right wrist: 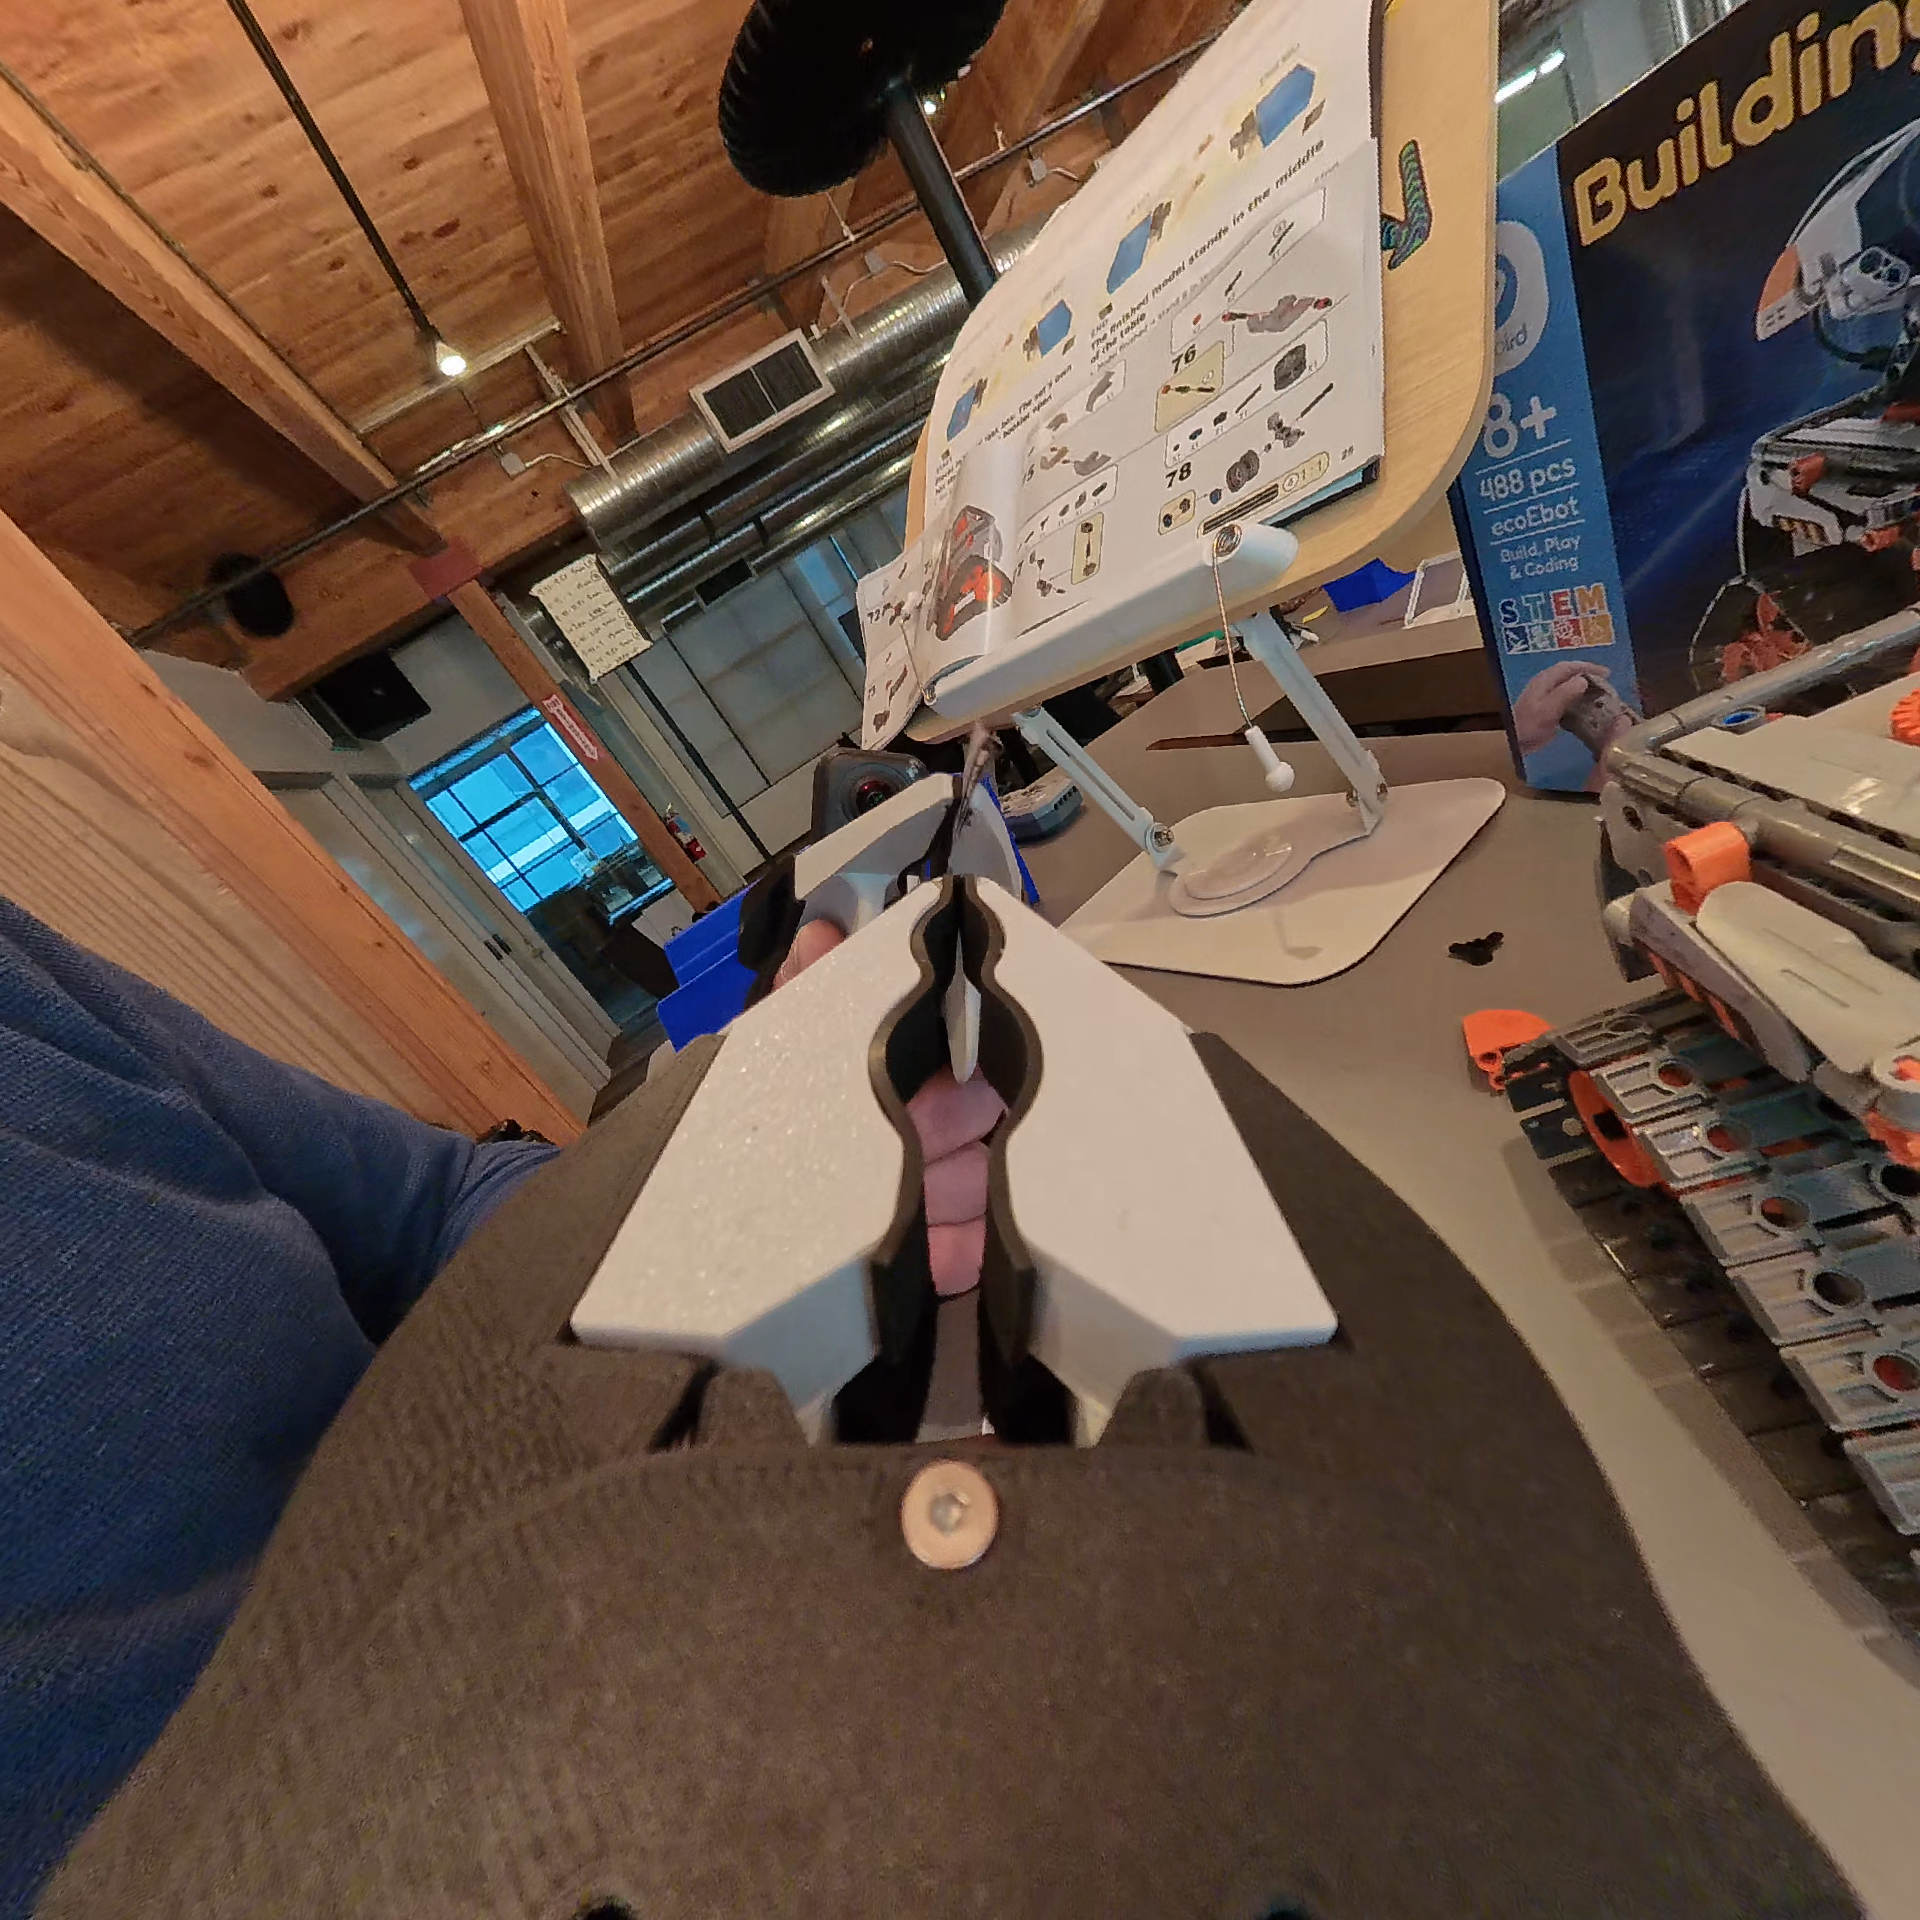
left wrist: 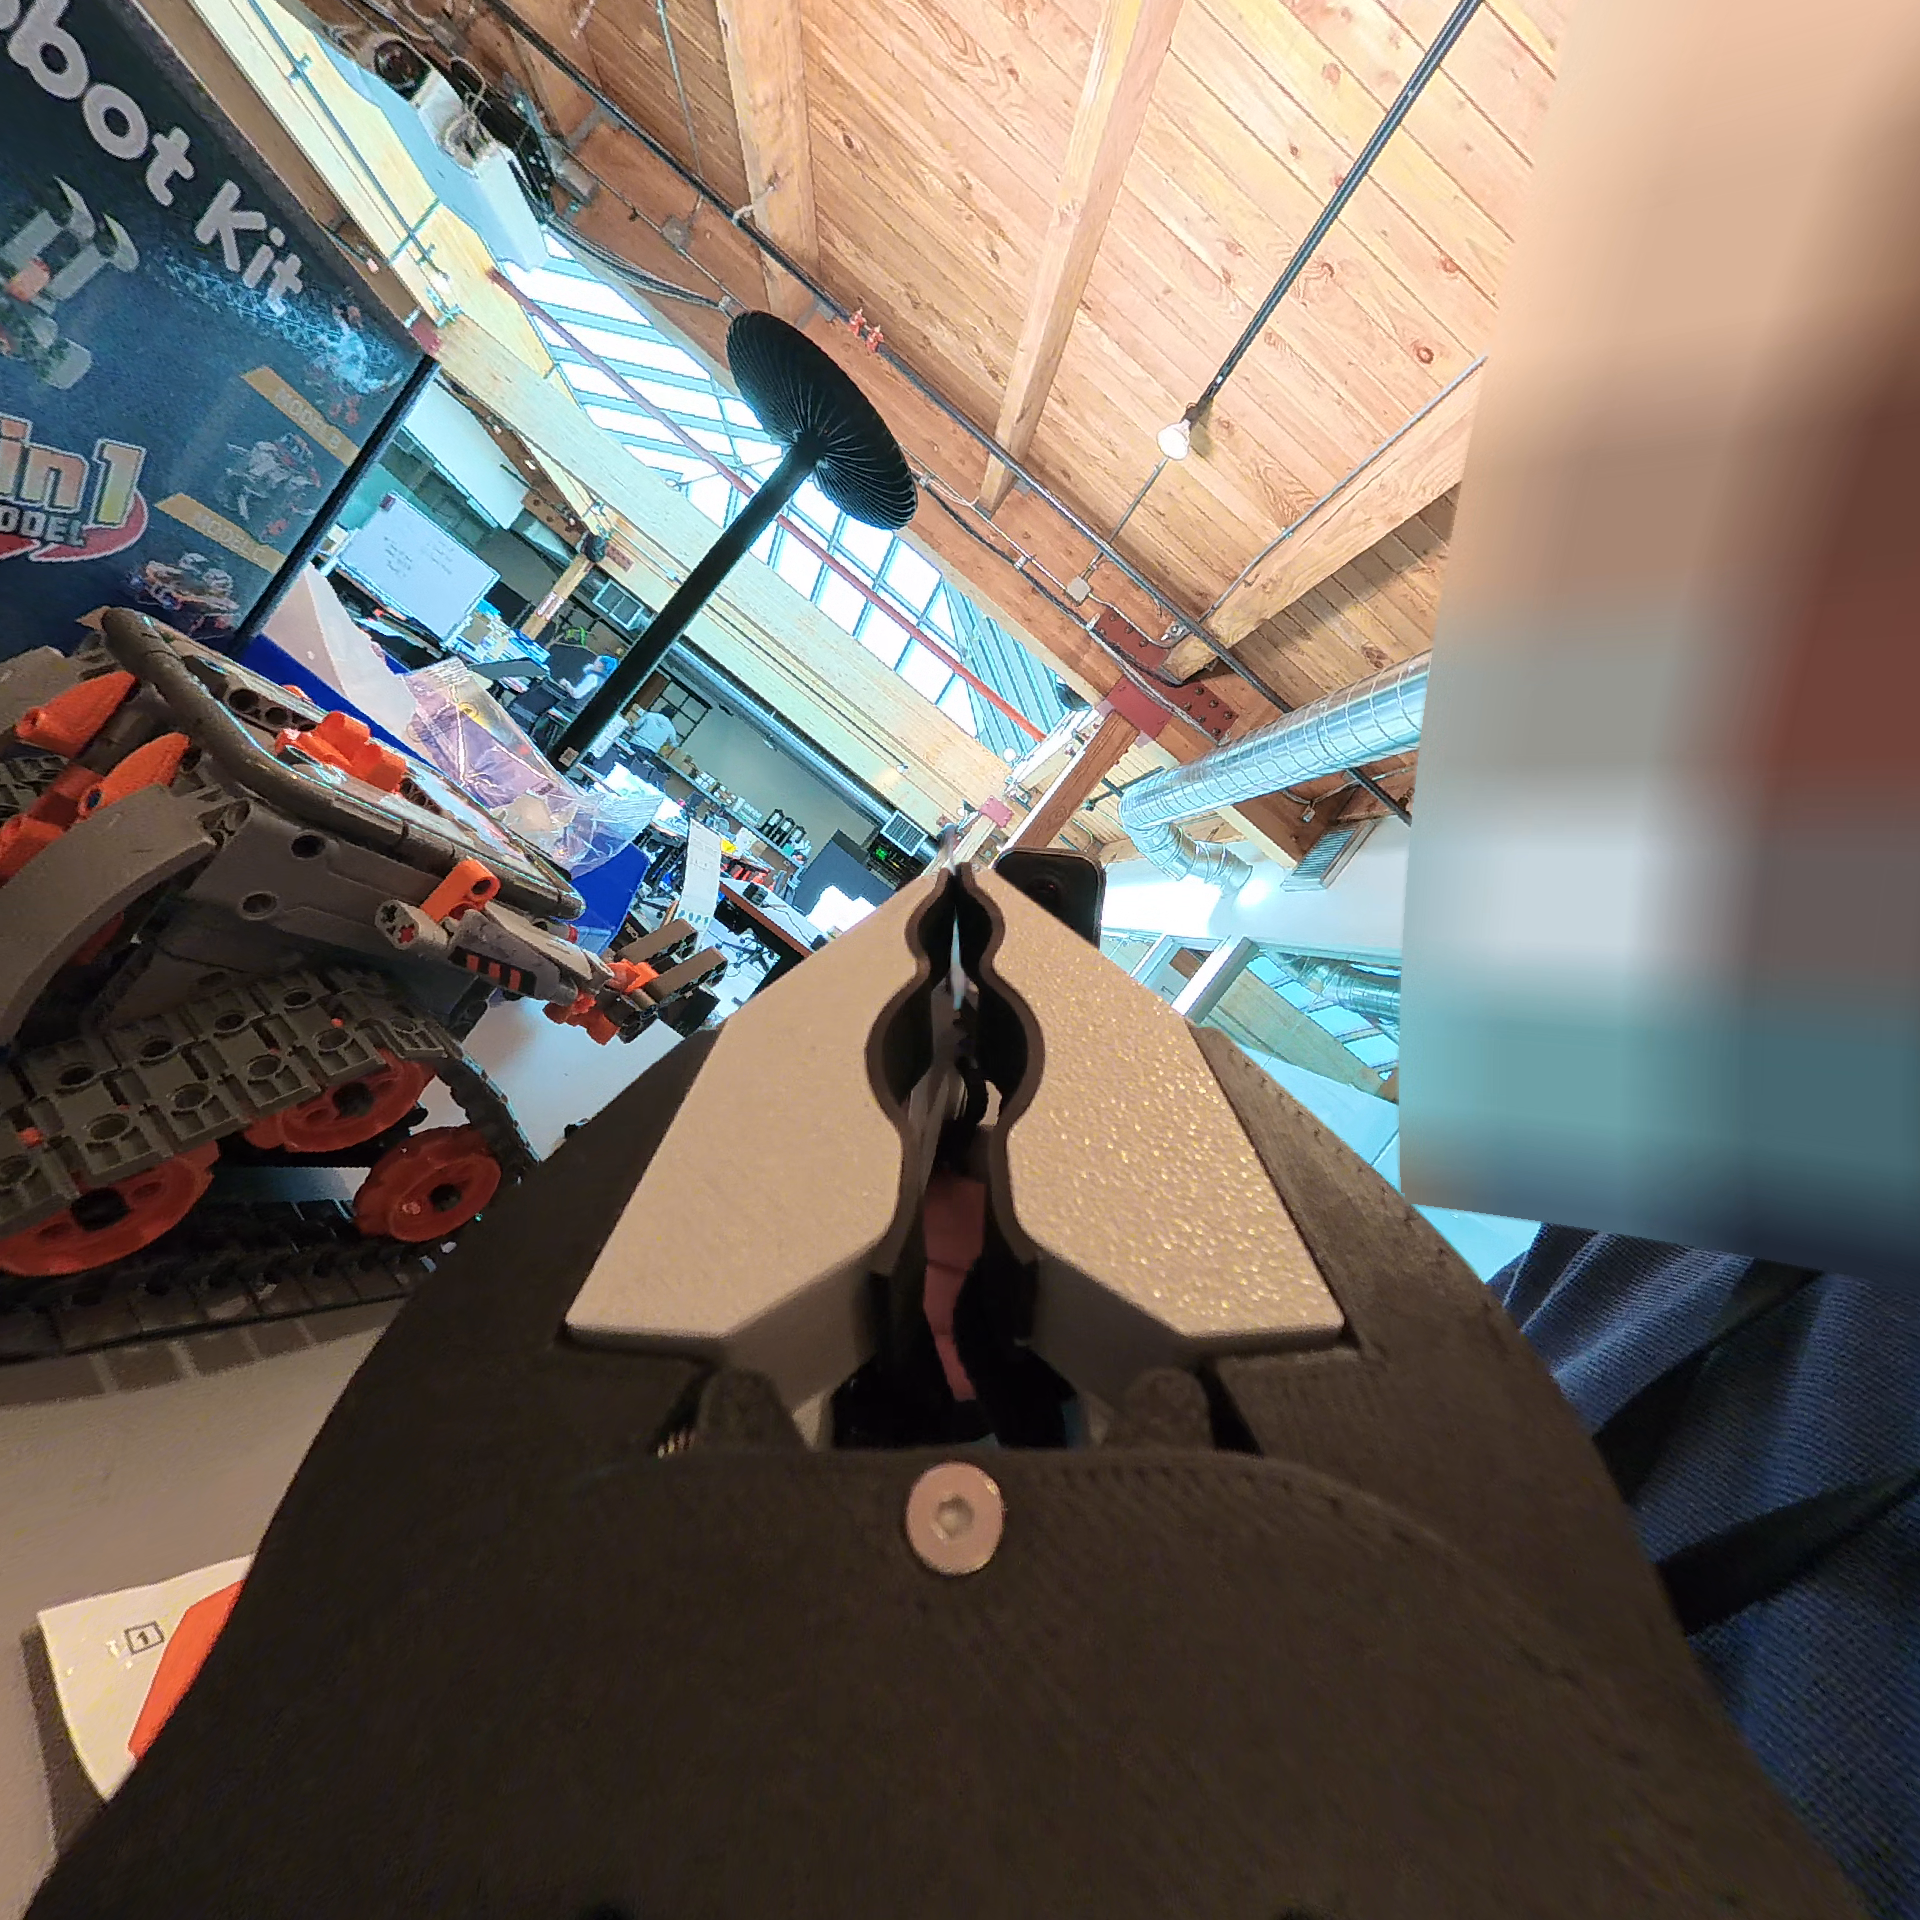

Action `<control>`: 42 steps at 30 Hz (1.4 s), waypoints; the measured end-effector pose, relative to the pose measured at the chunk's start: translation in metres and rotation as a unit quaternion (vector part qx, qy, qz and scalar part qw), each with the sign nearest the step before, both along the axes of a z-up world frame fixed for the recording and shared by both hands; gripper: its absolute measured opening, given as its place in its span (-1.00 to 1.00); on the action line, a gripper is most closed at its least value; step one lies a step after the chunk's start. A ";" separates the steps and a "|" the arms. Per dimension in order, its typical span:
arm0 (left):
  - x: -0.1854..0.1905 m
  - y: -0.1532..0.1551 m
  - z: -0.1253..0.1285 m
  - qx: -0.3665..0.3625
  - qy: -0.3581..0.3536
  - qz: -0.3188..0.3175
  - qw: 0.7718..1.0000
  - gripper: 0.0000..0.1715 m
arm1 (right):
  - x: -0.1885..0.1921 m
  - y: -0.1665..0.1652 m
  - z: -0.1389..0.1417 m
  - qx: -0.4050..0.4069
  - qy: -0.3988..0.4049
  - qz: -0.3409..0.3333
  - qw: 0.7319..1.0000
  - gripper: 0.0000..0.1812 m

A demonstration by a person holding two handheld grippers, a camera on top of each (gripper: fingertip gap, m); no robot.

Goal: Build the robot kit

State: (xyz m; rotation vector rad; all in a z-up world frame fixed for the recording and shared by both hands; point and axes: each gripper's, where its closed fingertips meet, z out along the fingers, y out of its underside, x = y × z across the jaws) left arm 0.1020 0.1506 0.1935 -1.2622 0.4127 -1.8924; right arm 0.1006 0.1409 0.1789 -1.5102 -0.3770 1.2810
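My left gripper (left wrist: 954, 883) is shut on a thin grey-white strip. The strip's end (left wrist: 945, 840) pokes out past the fingertips. My right gripper (right wrist: 956, 885) is shut too, with a thin white sliver (right wrist: 962, 1023) edge-on between its pads. The two grippers meet tip to tip in the air. The left gripper also shows in the right wrist view (right wrist: 894, 842), just beyond my right fingertips, with the strip's grey end (right wrist: 977, 771) sticking up from it. A hand (right wrist: 951, 1143) shows behind the right gripper's jaws. Whether both hold the same strip I cannot tell.
A grey and orange tracked model (left wrist: 208, 935) (right wrist: 1766, 1091) stands on the grey table (right wrist: 1351, 1091). An open instruction booklet (right wrist: 1164, 364) rests on a white stand (right wrist: 1299, 883), beside a blue kit box (right wrist: 1714, 416) (left wrist: 125, 364). A small black piece (right wrist: 1475, 948) and an orange piece (right wrist: 1496, 1039) lie loose. A blue bin (right wrist: 707, 977) is farther back. The grippers are tip to tip, or close to it.
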 end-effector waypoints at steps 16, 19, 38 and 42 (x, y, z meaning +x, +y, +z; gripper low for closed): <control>0.000 0.003 -0.001 -0.003 0.003 -0.002 1.000 -1.00 | 0.010 -0.002 -0.004 -0.006 -0.012 0.008 1.000 -0.85; 0.005 0.000 -0.002 -0.004 0.004 -0.002 1.000 -1.00 | 0.005 -0.003 -0.003 -0.005 -0.002 0.001 1.000 -0.83; 0.016 -0.009 0.002 0.003 -0.004 -0.002 1.000 -1.00 | 0.007 -0.002 0.003 -0.004 0.015 -0.004 1.000 -1.00; 0.018 -0.008 0.002 0.006 0.004 -0.003 1.000 -0.97 | 0.010 -0.003 0.003 -0.004 0.007 0.005 1.000 -1.00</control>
